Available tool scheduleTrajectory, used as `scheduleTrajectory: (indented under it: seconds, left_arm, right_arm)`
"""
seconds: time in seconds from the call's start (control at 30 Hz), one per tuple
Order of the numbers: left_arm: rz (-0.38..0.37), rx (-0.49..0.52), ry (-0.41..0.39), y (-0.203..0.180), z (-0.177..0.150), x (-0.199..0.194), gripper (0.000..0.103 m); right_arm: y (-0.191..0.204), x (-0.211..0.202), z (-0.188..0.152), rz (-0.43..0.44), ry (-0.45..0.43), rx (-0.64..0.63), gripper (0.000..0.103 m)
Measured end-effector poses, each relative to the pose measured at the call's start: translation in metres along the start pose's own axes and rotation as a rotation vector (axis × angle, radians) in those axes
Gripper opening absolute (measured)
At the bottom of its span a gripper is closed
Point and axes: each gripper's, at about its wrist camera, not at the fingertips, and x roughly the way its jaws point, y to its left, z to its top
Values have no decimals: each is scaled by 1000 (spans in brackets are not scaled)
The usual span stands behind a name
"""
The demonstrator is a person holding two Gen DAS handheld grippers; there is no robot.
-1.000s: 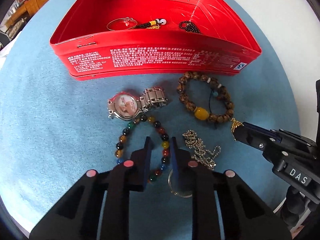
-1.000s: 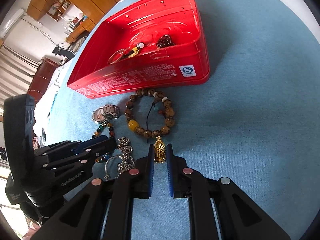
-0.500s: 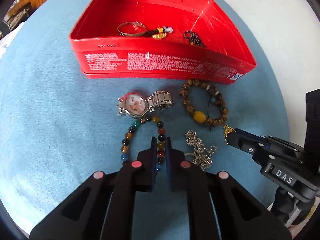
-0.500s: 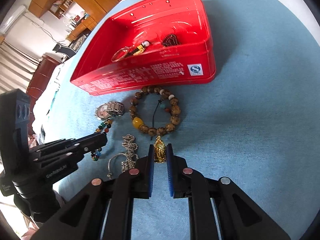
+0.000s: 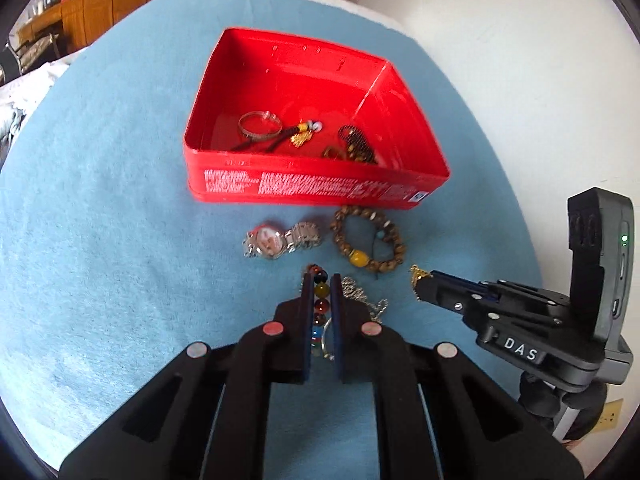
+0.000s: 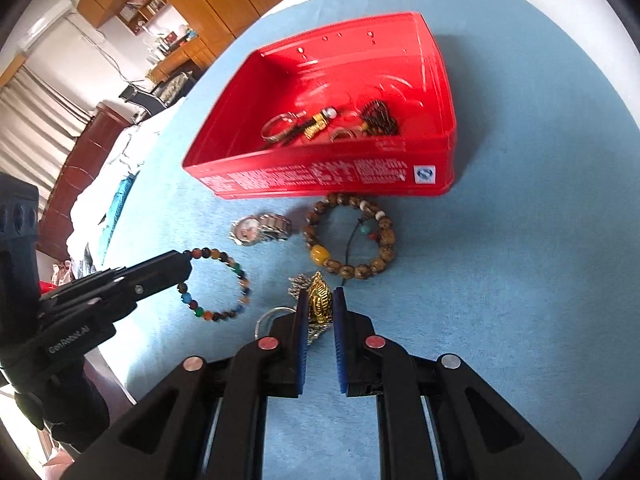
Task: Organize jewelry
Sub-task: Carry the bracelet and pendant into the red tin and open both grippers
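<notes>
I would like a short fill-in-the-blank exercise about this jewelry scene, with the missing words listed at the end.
1. The left gripper is shut on the multicoloured ____ bracelet.
2. The right gripper is shut on a ____-coloured pendant.
3. The watch lies on the blue cloth, ____ the red tin.
4. The big yellow bead belongs to the ____ bead bracelet.

Missing words: bead; gold; outside; brown

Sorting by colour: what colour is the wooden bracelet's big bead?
Amber yellow big bead, clearest in the right wrist view.
</notes>
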Motion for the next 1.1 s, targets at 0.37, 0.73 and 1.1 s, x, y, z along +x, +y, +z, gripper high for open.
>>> scheduleTrajectory:
  seconds: [0.37, 0.73, 1.1]
  left_arm:
    - [-17, 27, -77, -13, 21, -24, 6]
    - [-8, 14, -140, -17, 77, -25, 6]
    - [0, -12, -124, -4, 136, 18, 6]
  right_arm:
    - [14, -16, 21, -13, -40, -30, 11]
    - [11, -22, 73, -29, -80, -6, 11]
    - [-2, 11, 133, -51, -66, 28, 11]
